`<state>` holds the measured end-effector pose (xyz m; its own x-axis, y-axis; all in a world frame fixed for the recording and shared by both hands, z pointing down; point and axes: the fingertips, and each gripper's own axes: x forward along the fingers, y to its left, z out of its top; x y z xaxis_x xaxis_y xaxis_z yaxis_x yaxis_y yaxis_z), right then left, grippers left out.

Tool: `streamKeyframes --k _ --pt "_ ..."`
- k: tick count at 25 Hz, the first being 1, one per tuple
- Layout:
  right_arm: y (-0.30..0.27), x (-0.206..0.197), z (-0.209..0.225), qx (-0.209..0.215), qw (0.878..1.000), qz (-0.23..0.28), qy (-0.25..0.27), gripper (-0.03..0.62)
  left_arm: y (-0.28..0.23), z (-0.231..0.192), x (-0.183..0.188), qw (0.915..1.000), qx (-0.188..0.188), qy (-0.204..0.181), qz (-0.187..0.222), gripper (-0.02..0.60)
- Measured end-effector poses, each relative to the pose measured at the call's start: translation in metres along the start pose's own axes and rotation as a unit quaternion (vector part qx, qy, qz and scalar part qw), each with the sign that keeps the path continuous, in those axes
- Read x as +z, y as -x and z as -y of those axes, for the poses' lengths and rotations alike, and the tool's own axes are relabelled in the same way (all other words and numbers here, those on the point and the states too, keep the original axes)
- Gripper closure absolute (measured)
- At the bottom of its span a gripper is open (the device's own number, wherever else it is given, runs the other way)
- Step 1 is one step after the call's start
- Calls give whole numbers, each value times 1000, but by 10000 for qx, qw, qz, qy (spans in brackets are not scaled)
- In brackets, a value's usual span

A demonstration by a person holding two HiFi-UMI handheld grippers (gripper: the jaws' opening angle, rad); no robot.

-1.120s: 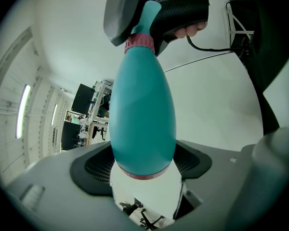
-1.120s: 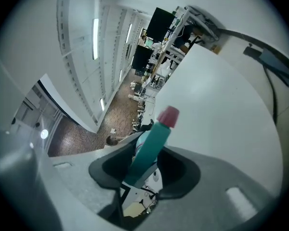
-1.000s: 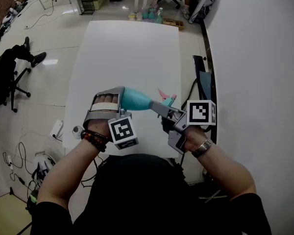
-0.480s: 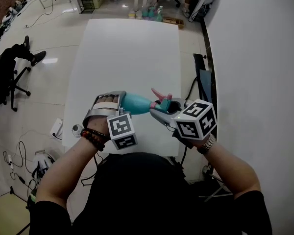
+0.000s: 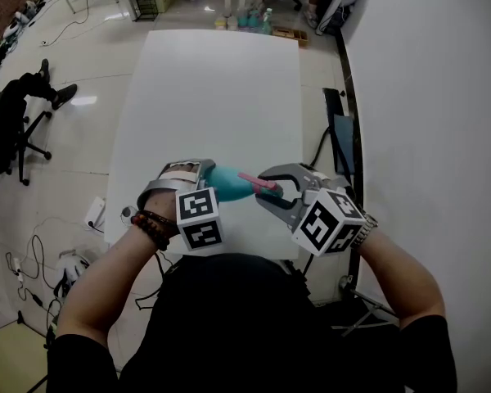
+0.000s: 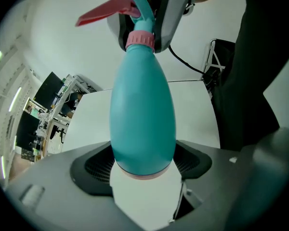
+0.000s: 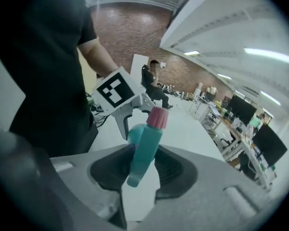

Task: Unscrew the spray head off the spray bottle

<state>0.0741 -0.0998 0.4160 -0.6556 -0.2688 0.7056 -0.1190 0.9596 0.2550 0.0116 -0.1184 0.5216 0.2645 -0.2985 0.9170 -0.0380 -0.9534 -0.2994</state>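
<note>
A teal spray bottle (image 5: 229,182) lies level in the air over the near edge of the white table (image 5: 213,88). My left gripper (image 5: 198,178) is shut on its wide base; in the left gripper view the bottle (image 6: 142,114) runs away from the left gripper (image 6: 143,170) to a pink collar (image 6: 140,40). My right gripper (image 5: 268,190) is shut on the spray head (image 7: 144,146), whose pink nozzle (image 7: 158,117) points away from the right gripper (image 7: 143,172). The pink trigger (image 5: 258,182) lies along the bottle's neck. The head still sits on the collar.
A black office chair (image 5: 12,129) stands on the floor at the left. Several bottles (image 5: 250,21) sit past the table's far end. A dark chair (image 5: 337,137) and a cable stand between the table's right edge and the white wall (image 5: 425,97).
My right gripper has rolled over with the spray head, so its marker cube turned and dropped lower right. The pink trigger swung from sticking up to lying along the bottle's neck. The left gripper barely moved.
</note>
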Motion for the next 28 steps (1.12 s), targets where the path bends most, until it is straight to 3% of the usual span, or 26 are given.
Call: streamKeyframes --k 2,5,16,28 --pt "5 0 -3 -20 9992 -43 400 474 -1 1 -4 10000 -73 -35 -26 175" --pt "11 1 -3 -30 9987 14 512 474 -1 1 -11 10000 -68 -11 -39 175" --pt "26 10 2 -114 9993 232 262 474 -9 -2 -36 9996 85 240 -153 173" --pt "45 16 7 -326 9979 473 -285 474 -26 -12 -92 9940 145 937 -544 172"
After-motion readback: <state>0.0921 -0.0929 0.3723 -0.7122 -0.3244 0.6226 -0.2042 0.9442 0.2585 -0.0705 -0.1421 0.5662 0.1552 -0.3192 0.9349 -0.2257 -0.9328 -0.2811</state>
